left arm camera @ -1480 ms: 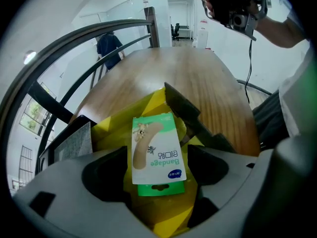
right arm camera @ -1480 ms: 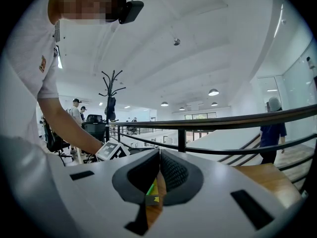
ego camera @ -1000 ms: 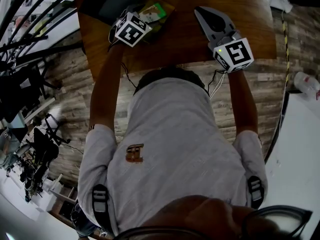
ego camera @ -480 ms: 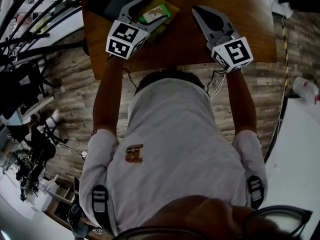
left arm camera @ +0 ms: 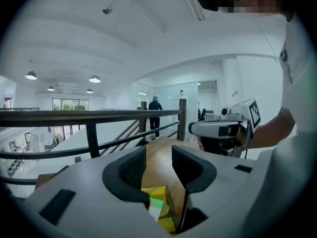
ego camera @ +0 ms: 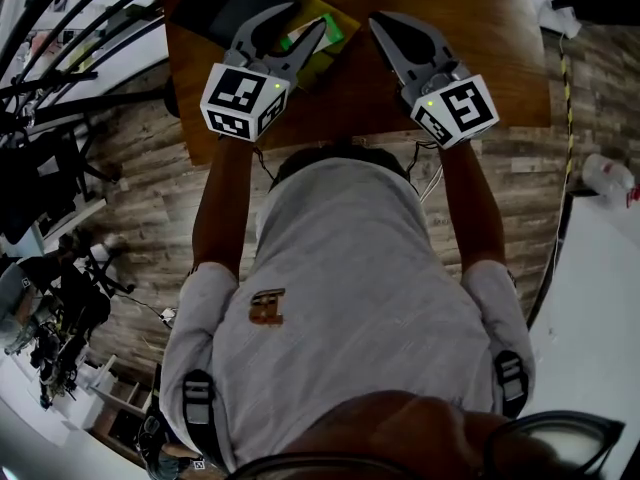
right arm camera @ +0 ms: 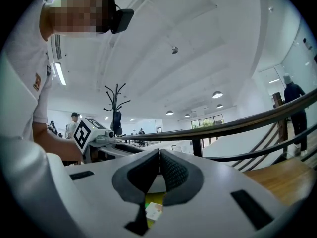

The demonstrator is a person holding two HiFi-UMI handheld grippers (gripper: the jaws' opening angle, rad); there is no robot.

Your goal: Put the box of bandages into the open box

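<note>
Head view: wooden table (ego camera: 480,28) over a plank floor. My left claw (ego camera: 303,20) hovers, jaws apart and closing, gripping nothing. The bandage box (ego camera: 332,30) lies on the table under its tips. My right claw (ego camera: 390,30) is clenched, empty.
Left gripper view: the box (left arm camera: 161,209) shows low in the gap, unpinched.
Right gripper view: pads touching.

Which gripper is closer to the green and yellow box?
Left. The left gripper has the box between its jaws, which are closing around it. The right gripper, jaws shut, sits apart, off to the box's right.
</note>
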